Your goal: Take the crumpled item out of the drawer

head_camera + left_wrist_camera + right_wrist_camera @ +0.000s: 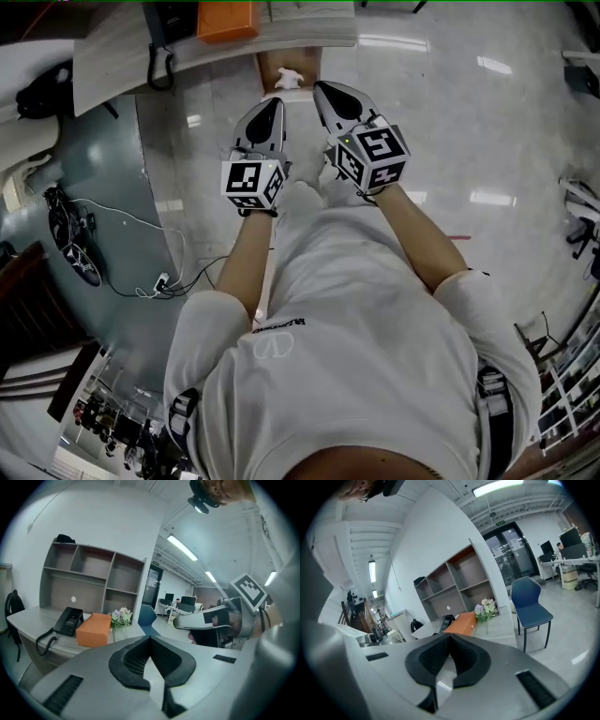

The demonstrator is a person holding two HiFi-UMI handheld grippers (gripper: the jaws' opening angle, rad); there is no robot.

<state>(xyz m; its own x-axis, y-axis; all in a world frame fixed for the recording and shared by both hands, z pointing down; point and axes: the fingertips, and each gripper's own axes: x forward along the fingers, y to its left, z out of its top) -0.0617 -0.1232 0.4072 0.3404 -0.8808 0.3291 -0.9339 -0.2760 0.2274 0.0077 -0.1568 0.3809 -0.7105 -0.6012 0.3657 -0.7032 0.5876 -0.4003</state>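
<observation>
Only the head view shows the white crumpled item (289, 80). It lies in the brown drawer (267, 64), which sticks out from under the front edge of the desk (122, 56). The two gripper views look higher, over the desk top, so the drawer and the item do not show in them. They show other things that the head view does not: a shelf unit (93, 578) along the desk's back edge, a bunch of flowers (121, 616) and a blue chair (529, 609). The black phone (68, 620) and the orange box (93, 629) sit side by side on the desk and show in all three views. The person's arms reach out in front, close together. The left gripper (265, 112) and the right gripper (333, 94) sit side by side and point forward and a little down. Their tips are near the drawer but do not touch it. Both grippers have their jaws pressed together with nothing between them.
</observation>
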